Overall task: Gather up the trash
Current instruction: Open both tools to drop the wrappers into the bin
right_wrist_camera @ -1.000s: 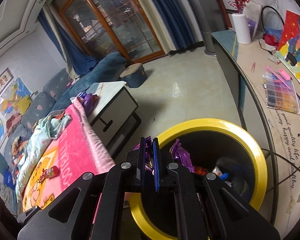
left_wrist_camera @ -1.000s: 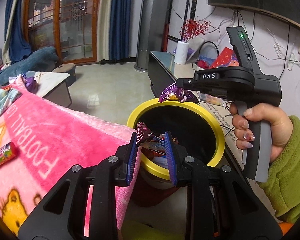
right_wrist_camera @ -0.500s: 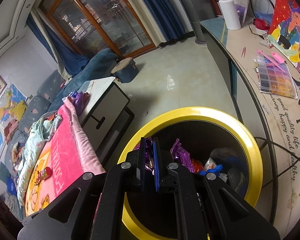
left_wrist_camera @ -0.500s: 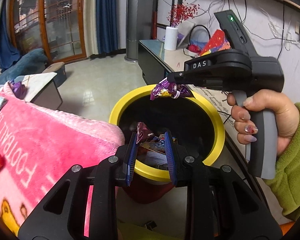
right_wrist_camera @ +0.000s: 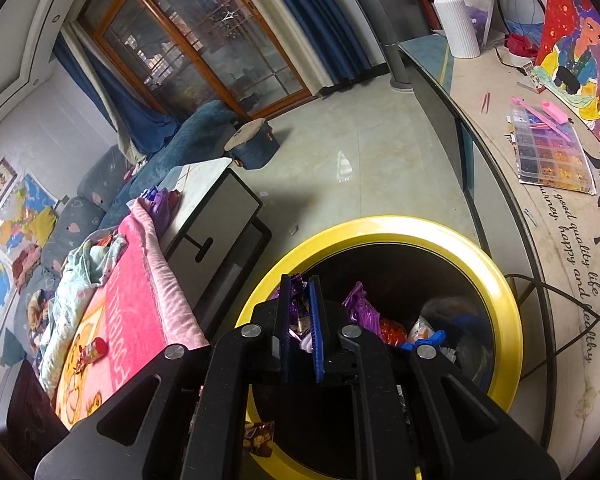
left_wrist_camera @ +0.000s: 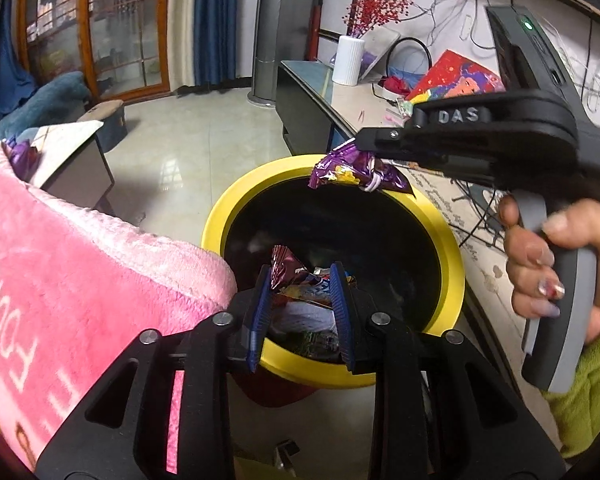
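Note:
A black bin with a yellow rim (left_wrist_camera: 312, 374) (right_wrist_camera: 380, 227) stands on the floor with wrappers inside. My left gripper (left_wrist_camera: 302, 304) hangs over its near edge, shut on a crumpled maroon and orange snack wrapper (left_wrist_camera: 296, 280). My right gripper (left_wrist_camera: 360, 146) (right_wrist_camera: 300, 312), held in a person's hand (left_wrist_camera: 548, 264), reaches over the far rim. Its jaws are opening, and a purple wrapper (left_wrist_camera: 352, 170) (right_wrist_camera: 298, 284) still hangs pinched between the pads above the bin's mouth.
A pink blanket (left_wrist_camera: 80, 260) (right_wrist_camera: 136, 300) lies to the left of the bin, with a small red packet (right_wrist_camera: 94, 348) on it. Beyond it is a low table (right_wrist_camera: 216, 216). A long cabinet (left_wrist_camera: 312, 92) on the right carries a white vase (left_wrist_camera: 348, 60) and a bead box (right_wrist_camera: 552, 156). A wrapper (right_wrist_camera: 258, 438) lies on the floor.
My left gripper has moved closer to the bin and lower, still holding its wrapper. The right gripper's pads have parted a little around the purple wrapper.

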`<state>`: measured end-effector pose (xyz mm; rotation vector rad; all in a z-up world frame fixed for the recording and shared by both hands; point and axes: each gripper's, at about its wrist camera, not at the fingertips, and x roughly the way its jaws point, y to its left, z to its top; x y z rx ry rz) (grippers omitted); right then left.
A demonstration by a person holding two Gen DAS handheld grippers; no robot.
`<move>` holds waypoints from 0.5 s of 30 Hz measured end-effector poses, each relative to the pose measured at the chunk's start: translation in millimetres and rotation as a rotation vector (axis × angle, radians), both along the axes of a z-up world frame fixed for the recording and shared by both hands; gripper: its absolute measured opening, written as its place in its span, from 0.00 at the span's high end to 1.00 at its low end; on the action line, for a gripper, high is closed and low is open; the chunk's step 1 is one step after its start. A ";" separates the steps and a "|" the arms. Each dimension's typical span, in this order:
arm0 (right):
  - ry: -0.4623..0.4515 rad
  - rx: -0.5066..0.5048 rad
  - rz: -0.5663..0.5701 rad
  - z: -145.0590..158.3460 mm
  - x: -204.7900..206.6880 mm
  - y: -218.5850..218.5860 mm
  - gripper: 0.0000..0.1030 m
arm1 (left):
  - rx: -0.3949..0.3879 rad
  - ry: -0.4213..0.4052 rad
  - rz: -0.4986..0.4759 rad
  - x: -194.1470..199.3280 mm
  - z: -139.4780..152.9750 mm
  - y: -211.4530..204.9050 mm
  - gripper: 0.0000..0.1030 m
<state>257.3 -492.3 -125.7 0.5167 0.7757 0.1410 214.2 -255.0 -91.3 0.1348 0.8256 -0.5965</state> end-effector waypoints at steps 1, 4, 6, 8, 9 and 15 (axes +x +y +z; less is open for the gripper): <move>-0.003 0.004 -0.005 0.4 -0.2 -1.1 0.85 | -0.005 -0.001 0.009 2.1 1.1 0.8 0.71; -0.008 0.010 -0.023 1.9 -1.2 -5.7 0.74 | -0.021 -0.005 0.022 4.6 4.1 3.1 0.55; -0.011 0.004 -0.033 3.2 -2.3 -7.1 0.67 | -0.040 -0.006 0.030 3.4 5.6 6.0 0.38; -0.014 -0.006 -0.036 3.9 -3.0 -6.6 0.64 | -0.052 -0.005 0.045 2.8 8.2 9.6 0.31; -0.015 -0.012 -0.038 4.4 -3.4 -5.8 0.63 | -0.054 -0.009 0.052 2.6 9.4 12.3 0.24; -0.045 -0.072 -0.056 13.1 -7.5 1.4 0.43 | -0.079 -0.037 0.108 -3.3 18.5 27.9 0.11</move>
